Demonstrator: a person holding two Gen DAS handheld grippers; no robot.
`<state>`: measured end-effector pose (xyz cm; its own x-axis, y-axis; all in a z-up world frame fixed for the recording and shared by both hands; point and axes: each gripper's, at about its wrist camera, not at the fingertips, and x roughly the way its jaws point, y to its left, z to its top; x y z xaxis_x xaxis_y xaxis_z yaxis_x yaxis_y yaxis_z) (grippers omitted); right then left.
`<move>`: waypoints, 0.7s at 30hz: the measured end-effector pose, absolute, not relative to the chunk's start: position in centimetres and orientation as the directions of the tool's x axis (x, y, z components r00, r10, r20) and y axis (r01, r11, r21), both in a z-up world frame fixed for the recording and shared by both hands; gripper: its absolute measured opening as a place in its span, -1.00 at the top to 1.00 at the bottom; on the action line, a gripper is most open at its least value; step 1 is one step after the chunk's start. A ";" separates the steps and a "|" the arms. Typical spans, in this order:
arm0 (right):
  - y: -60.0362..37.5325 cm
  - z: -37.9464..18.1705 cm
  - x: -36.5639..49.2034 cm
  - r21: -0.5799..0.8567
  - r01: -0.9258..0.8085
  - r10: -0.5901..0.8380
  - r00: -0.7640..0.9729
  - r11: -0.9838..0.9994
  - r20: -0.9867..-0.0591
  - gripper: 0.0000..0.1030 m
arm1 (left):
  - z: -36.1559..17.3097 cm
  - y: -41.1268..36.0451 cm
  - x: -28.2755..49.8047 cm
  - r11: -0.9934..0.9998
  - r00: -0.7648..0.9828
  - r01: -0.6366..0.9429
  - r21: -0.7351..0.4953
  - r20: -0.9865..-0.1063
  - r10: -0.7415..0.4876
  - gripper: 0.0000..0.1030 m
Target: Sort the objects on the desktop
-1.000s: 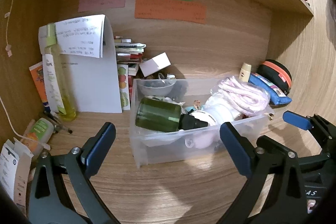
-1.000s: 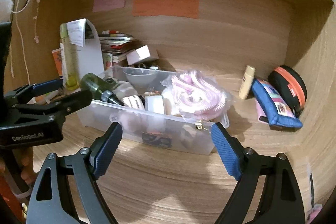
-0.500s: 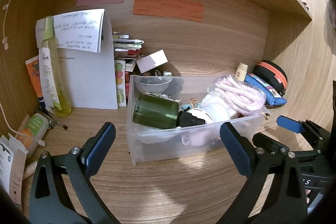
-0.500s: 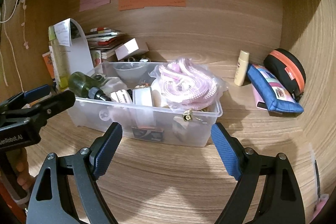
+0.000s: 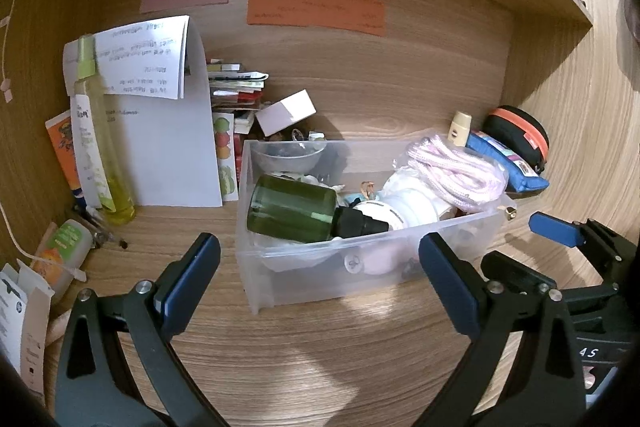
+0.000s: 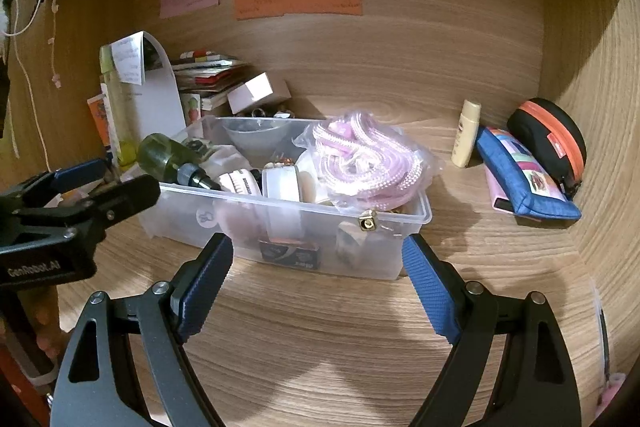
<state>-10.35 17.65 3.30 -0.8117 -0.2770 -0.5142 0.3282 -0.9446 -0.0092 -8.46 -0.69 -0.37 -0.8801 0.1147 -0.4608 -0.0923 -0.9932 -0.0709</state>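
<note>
— Wooden desk in a walled nook; what does the left wrist view give?
— The left gripper has its fingers spread wide, holding nothing. A clear bin sits just beyond the fingertips, between them, with a green bottle lying inside toward the left finger.
— And the right wrist view?
— The right gripper is likewise spread and empty. The bin's near wall lies between its fingertips; a pink rope bundle rests inside. A blue pouch lies beyond the right finger.
</note>
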 end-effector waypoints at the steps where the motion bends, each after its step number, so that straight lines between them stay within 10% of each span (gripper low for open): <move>1: 17.7 3.3 -10.3 -0.006 0.333 -0.283 -0.810 -0.943 -0.514 -0.65 | -0.4 -0.7 -8.4 -0.993 -0.881 -0.092 -0.069 -0.459 0.113 -0.96; 21: 17.6 3.3 -10.3 -0.008 0.346 -0.292 -0.805 -0.938 -0.516 -0.66 | -0.2 -0.2 -8.2 -0.992 -0.884 -0.115 -0.052 -0.450 0.126 -0.96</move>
<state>-10.33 17.56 3.29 -0.8052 -0.2921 -0.5161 0.3457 -0.9383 -0.0084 -8.21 -0.19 -0.22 -0.8842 0.1261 -0.4498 -0.1151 -0.9920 -0.0518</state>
